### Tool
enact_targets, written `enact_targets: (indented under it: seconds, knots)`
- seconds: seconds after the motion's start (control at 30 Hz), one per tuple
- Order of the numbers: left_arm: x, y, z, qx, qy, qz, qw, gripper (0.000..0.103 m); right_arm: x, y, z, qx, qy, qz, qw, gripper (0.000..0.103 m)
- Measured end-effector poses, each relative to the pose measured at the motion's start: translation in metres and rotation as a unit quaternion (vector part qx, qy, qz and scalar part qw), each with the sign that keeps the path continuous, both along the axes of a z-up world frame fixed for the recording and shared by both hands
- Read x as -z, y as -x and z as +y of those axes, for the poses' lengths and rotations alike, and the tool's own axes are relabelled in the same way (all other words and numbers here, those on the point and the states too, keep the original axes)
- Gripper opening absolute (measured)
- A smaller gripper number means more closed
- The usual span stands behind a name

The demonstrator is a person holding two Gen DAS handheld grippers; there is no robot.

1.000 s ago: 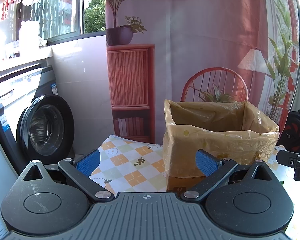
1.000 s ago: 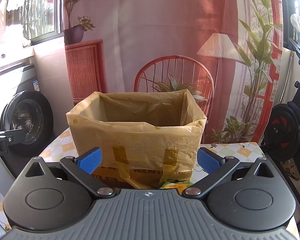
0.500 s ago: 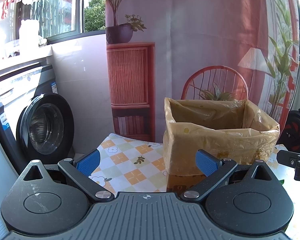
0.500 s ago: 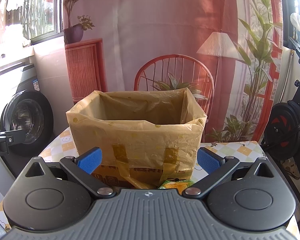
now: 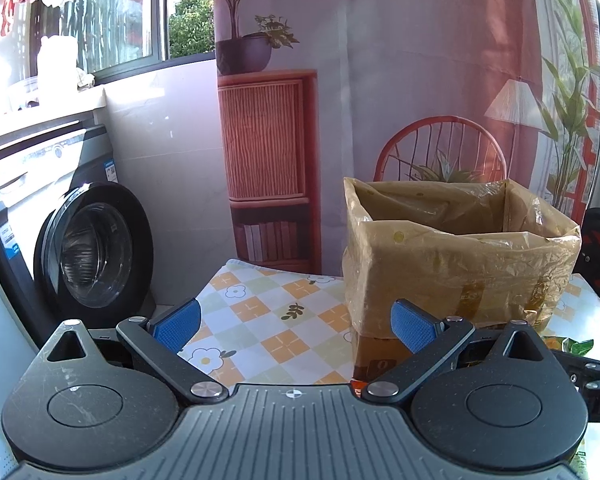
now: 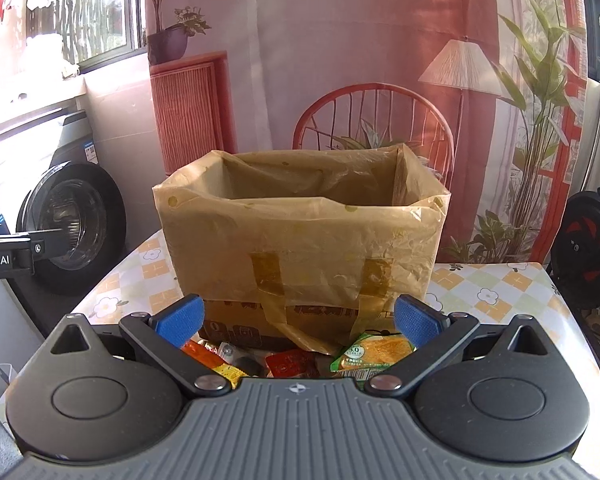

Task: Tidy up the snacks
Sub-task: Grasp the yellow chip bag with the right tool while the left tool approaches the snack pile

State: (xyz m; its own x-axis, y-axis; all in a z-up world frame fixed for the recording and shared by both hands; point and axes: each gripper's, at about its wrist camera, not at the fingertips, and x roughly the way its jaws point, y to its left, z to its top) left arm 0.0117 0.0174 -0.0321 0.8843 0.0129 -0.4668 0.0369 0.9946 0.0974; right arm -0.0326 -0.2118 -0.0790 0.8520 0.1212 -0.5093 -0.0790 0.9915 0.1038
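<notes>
Both grippers are wide apart and hold nothing. From its own camera, the right gripper (image 6: 298,322) hangs low over a little pile of snacks on the table, just in front of the box (image 6: 300,236). The box is lined with a thin brown bag and looks empty from here, though its bottom is hidden. In the pile are a green and orange packet (image 6: 370,354), a red packet (image 6: 290,362) and an orange stick packet (image 6: 210,358). The left gripper (image 5: 296,326) waits off to the left side, above the checked tablecloth (image 5: 268,320), with the box on its right.

I think the job is just starting: picking the first snack. Next, the right gripper should dip down, close on one packet, maybe the green one since it lies on top, then lift it over the box rim and let go. The packets are slippery and flat, so it must pinch an edge well
</notes>
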Motion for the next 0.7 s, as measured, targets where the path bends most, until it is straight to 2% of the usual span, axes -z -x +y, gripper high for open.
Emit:
enact_targets:
  seconds: [0.2, 0.27, 0.33, 0.43, 0.57, 0.7]
  knots:
    - [0.030, -0.006, 0.019, -0.002, 0.005, 0.014, 0.9999, 0.101, 0.056, -0.007, 0.039, -0.050, 0.033, 0.055, 0.997, 0.103]
    - [0.039, -0.009, 0.022, 0.002, 0.009, 0.024, 0.9997, 0.096, 0.068, -0.009, 0.049, -0.063, 0.040, 0.071, 0.995, 0.103]
    - [0.048, -0.010, 0.026, 0.008, 0.015, 0.036, 0.9992, 0.096, 0.077, -0.009, 0.057, -0.074, 0.049, 0.077, 0.993, 0.102]
    - [0.058, -0.010, 0.027, 0.021, 0.025, 0.046, 0.9984, 0.096, 0.089, -0.013, 0.062, -0.075, 0.060, 0.097, 0.991, 0.094]
    - [0.067, -0.012, 0.028, 0.043, 0.038, 0.060, 0.9965, 0.096, 0.098, -0.017, 0.056, -0.074, 0.048, 0.119, 0.989, 0.084]
    - [0.077, -0.018, 0.028, 0.070, 0.061, 0.070, 0.9932, 0.094, 0.094, -0.014, 0.050, -0.079, 0.035, 0.109, 0.990, 0.077]
